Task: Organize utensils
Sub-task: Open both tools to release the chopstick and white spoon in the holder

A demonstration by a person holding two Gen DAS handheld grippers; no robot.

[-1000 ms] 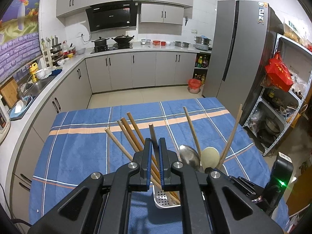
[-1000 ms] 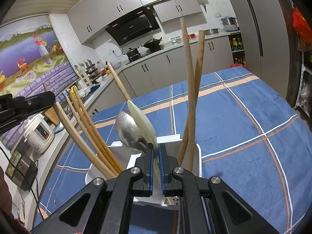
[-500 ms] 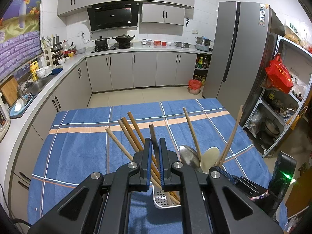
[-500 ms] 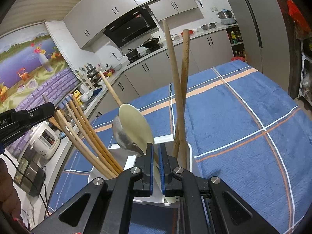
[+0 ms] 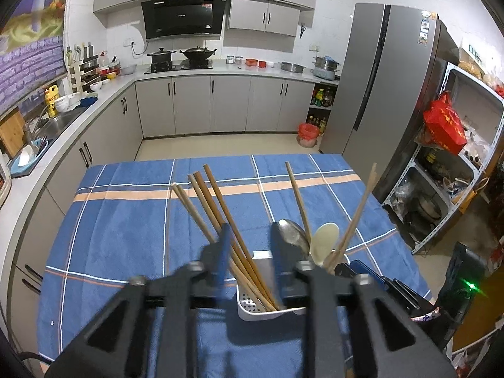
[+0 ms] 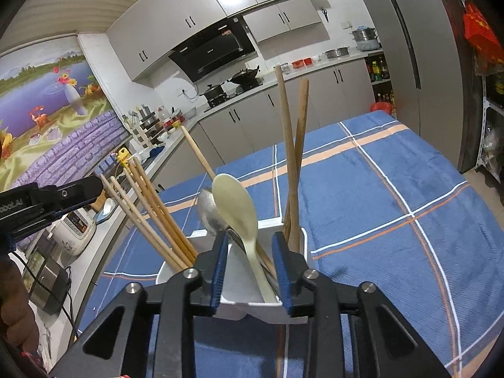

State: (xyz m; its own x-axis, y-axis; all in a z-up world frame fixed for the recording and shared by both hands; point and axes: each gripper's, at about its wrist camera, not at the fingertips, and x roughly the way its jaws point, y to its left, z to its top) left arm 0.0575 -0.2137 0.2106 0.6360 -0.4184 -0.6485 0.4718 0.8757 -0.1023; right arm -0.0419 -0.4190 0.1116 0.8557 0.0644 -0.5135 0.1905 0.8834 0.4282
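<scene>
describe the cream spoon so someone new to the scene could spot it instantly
On the blue plaid tablecloth stands a white plastic utensil caddy. Its middle section holds two spoons, bowls up: the cream plastic spoon is matte and pale, overlapping the shiny steel spoon, flanked by wooden chopsticks.

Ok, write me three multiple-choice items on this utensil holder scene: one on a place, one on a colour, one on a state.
1. Where do the chopsticks stand in the white holder?
A. left compartment
B. right compartment
C. flat on the cloth

2. What colour is the tablecloth?
A. plain red
B. blue with white and orange lines
C. green

3. How is the right gripper?
A. clamped on the cream spoon
B. jaws apart around the spoon handles
C. holding a chopstick

Answers: 1 A, they lean out of the holder's left end in the right wrist view. 2 B, blue checked cloth. 3 B, the opening jaws leave a gap either side of the cream spoon.
</scene>
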